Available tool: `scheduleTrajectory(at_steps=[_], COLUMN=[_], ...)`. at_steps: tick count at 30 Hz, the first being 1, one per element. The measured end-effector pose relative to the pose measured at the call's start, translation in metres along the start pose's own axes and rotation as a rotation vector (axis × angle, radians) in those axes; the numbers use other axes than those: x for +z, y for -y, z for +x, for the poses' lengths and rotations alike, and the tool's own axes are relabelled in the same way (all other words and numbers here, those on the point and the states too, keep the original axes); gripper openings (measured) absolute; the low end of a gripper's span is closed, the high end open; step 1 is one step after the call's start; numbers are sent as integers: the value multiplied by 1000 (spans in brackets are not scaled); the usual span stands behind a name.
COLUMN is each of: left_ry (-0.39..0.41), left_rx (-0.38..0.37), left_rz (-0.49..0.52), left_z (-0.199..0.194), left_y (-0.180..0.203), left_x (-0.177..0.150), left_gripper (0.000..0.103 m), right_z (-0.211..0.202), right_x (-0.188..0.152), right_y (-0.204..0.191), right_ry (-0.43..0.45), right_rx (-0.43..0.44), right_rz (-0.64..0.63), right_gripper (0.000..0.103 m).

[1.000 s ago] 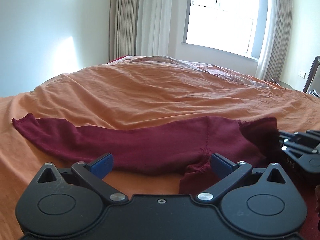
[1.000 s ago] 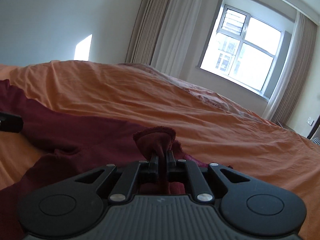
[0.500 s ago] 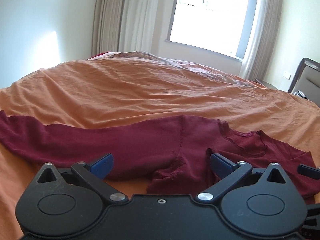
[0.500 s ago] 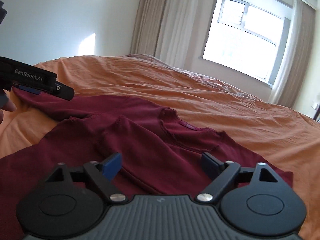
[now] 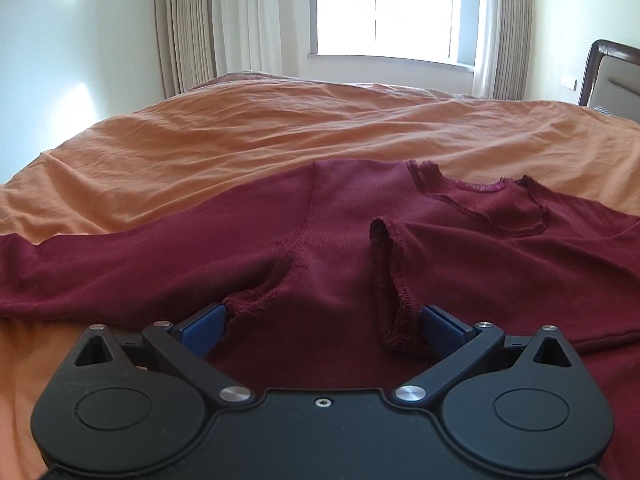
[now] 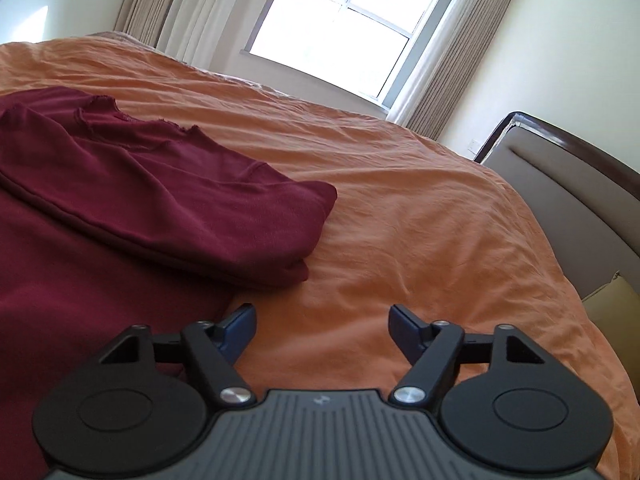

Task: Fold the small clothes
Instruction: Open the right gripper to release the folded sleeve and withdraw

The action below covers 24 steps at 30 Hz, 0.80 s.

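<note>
Left gripper point(image 5: 322, 326): jaws apart, dark red knit long-sleeved top point(image 5: 340, 248) between, unclamped.
Right gripper point(image 6: 322, 326): jaws closing, only rumpled orange bedsheet point(image 6: 400, 216) between.

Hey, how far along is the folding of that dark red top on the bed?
Done: one sleeve of the dark red long-sleeved top already lies folded over the body. In hand: nothing; the right gripper, jaws closing, is above the bare orange bedsheet, and the open left gripper straddles the cloth near the armpit. Left: the other sleeve is outstretched, and the body is unfolded.
</note>
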<state>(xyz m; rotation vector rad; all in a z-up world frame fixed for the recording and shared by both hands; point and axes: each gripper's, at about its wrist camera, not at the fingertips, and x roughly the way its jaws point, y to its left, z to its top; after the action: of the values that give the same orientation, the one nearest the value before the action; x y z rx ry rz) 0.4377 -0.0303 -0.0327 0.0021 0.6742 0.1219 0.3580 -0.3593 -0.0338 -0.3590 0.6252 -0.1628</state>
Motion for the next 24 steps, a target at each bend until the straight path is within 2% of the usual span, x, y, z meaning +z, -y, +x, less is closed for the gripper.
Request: scheduleTrajectory(at_steps=[2, 5, 6, 7, 8, 9, 10, 11, 14, 17, 19, 21, 24], left_ry=[3, -2, -3, -3, -3, -2, -1, 0, 0, -3, -4, -5, -4], left_rx=[3, -2, -4, -4, -4, -3, -2, -1, -2, -4, -7, -6, -3], left_rz=[5, -5, -9, -10, -10, -8, -7, -6, -7, -11, -12, -7, 0], left_z=[2, 5, 6, 6, 6, 6, 6, 6, 6, 7, 8, 10, 10], left_y=[0, -3, -3, -4, -4, -3, -2, -2, -2, -3, -4, -3, -1], left_x=[-4, -6, -6, -6, -6, -7, -7, -7, -8, -8, -8, -8, -9], left_gripper=[103, 103, 103, 103, 103, 103, 103, 103, 103, 103, 103, 103, 103], right_z=[11, 17, 21, 22, 23, 24, 24, 24, 16, 6, 8, 15, 27], right_x=[1, 7, 10, 12, 14, 16, 18, 18, 21, 21, 11, 1, -8], right_y=[-6, -17, -22, -25, -26, -27, -26, -25, -11, 28, 53, 63, 60], right_ry=[0, 45, 66, 77, 74, 60, 49, 48, 55, 6, -24, -58, -101], right_rx=[2, -34, -47, -46, -33, -12, 3, 10, 59, 224, 282, 299, 294], right_rz=[-40, -123, -156, -182, -195, -195, -179, -162, -29, 364, 588, 688, 696], right_gripper=[56, 56, 53, 46, 24, 13, 13, 8, 6, 5, 5, 5, 5])
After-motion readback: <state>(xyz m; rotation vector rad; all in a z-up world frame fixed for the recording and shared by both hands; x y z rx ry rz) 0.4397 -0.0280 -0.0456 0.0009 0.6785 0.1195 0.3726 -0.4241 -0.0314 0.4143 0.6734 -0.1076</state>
